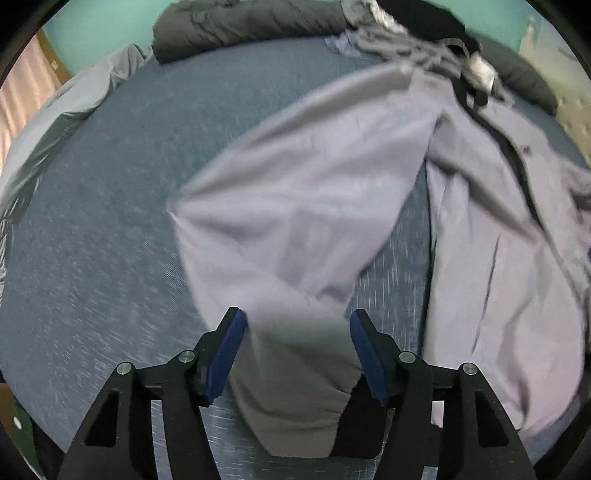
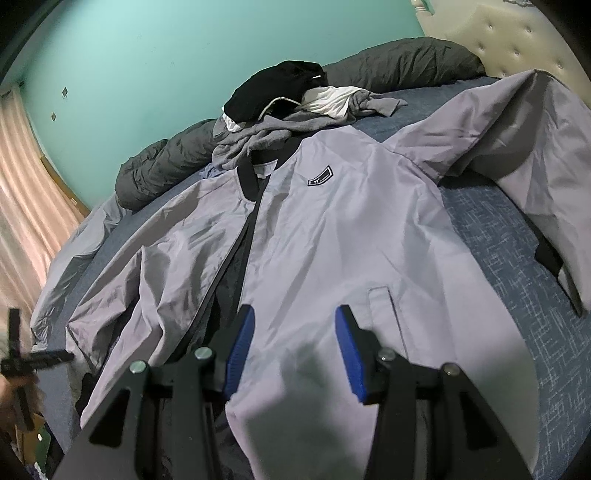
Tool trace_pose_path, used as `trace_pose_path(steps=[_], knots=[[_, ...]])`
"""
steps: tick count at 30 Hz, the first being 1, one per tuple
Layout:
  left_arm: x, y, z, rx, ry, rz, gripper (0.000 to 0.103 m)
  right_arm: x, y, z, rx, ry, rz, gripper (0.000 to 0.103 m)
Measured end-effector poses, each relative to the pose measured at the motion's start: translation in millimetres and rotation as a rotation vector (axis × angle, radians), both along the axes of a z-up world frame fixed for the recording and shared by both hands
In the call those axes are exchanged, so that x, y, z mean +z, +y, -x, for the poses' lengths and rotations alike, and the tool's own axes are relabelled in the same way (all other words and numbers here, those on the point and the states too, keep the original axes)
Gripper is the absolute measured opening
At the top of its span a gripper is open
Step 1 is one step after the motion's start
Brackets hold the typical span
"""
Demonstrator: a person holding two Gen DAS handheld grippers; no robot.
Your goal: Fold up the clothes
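A light grey jacket [image 2: 351,221] with black collar and zip trim lies front-up on the blue bed [image 2: 517,295]. Its one sleeve [image 2: 517,140] lies spread toward the headboard. In the left wrist view its other sleeve [image 1: 295,206] runs between the fingers of my left gripper [image 1: 297,321], whose jaws stand wide apart with the cuff end [image 1: 299,391] lying between them; the view is blurred. My right gripper [image 2: 295,317] is open just above the jacket's lower front, near the pocket slit [image 2: 384,295]. The left gripper also shows in the right wrist view [image 2: 22,362] at far left.
A heap of grey, white and black clothes [image 2: 288,107] lies at the far side of the bed, by a dark rolled duvet [image 2: 399,62]. A teal wall [image 2: 166,55], a pink curtain [image 2: 22,206] and a padded headboard [image 2: 517,33] bound the bed.
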State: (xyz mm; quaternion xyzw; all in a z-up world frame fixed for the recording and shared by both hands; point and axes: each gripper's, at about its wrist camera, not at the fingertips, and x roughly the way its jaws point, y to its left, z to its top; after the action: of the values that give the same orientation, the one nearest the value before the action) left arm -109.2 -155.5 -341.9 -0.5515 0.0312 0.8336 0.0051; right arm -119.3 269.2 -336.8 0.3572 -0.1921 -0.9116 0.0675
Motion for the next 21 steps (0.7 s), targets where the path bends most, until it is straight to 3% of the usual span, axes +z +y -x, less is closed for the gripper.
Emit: trace_pose_path(steps=[10, 15, 16, 18, 20, 21], knots=[[-28, 41, -20, -0.12, -0.073, 0.052, 0.064, 2, 6, 2, -0.001, 0.004, 0.033, 0.046], [-35, 43, -24, -0.161, -0.084, 0.094, 0.063, 2, 6, 1, -0.002, 0.004, 0.035, 0.046], [-36, 41, -24, -0.167, -0.084, 0.1, 0.055, 2, 5, 1, -0.002, 0.003, 0.034, 0.046], [-33, 37, -24, -0.176, -0.076, 0.105, 0.051, 2, 5, 2, -0.001, 0.001, 0.032, 0.046], [-28, 31, -25, -0.177, -0.058, 0.113, 0.021, 2, 5, 2, 0.001, 0.002, 0.03, 0.046], [-23, 27, -26, -0.17, -0.039, 0.124, 0.021, 2, 5, 2, 0.002, 0.002, 0.028, 0.046]])
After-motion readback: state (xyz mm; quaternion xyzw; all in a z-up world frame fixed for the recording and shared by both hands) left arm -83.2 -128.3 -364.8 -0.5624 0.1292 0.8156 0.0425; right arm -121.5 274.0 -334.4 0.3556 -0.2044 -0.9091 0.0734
